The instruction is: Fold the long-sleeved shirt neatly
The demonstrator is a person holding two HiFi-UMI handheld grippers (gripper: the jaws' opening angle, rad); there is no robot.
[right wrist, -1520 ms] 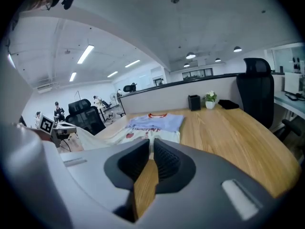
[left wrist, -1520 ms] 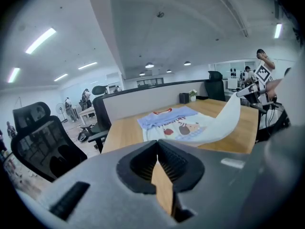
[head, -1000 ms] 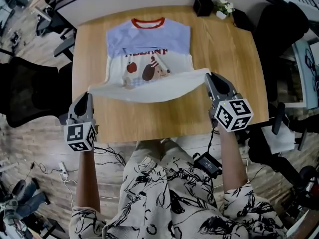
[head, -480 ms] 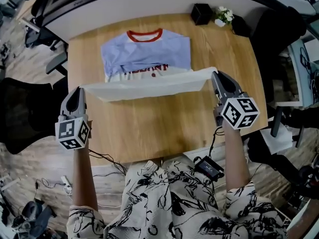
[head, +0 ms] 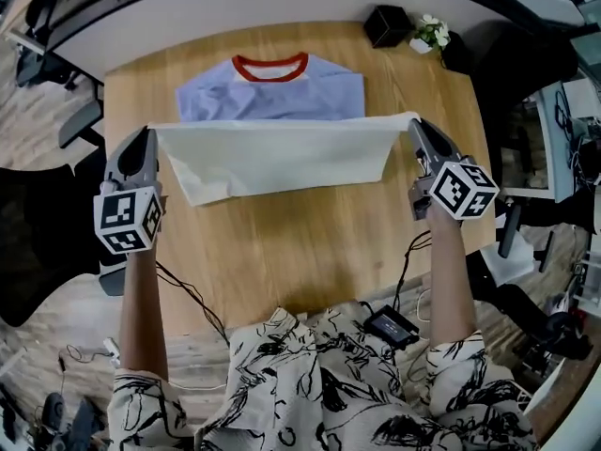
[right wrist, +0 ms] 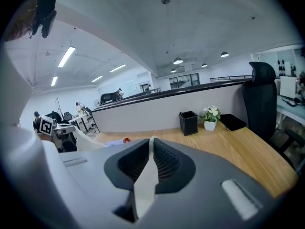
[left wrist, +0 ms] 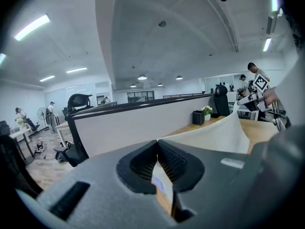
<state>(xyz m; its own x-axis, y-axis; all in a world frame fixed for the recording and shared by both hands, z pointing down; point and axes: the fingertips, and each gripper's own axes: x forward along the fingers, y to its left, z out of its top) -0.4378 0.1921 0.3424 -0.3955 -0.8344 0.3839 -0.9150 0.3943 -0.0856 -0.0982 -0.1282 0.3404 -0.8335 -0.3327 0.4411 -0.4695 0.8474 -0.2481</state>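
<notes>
Shirt (head: 272,158) hem stretched taut above worktop (head: 310,242), left to right; left gripper (head: 148,133) clamped on left corner, right gripper (head: 415,123) clamped on right corner.

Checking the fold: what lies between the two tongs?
The shirt, its white lower half stretched from left tongs to right tongs; head view shows it.

Wooden table (head: 310,242) bears shirt (head: 272,97), black box (head: 386,26), potted plant (head: 431,34).
</notes>
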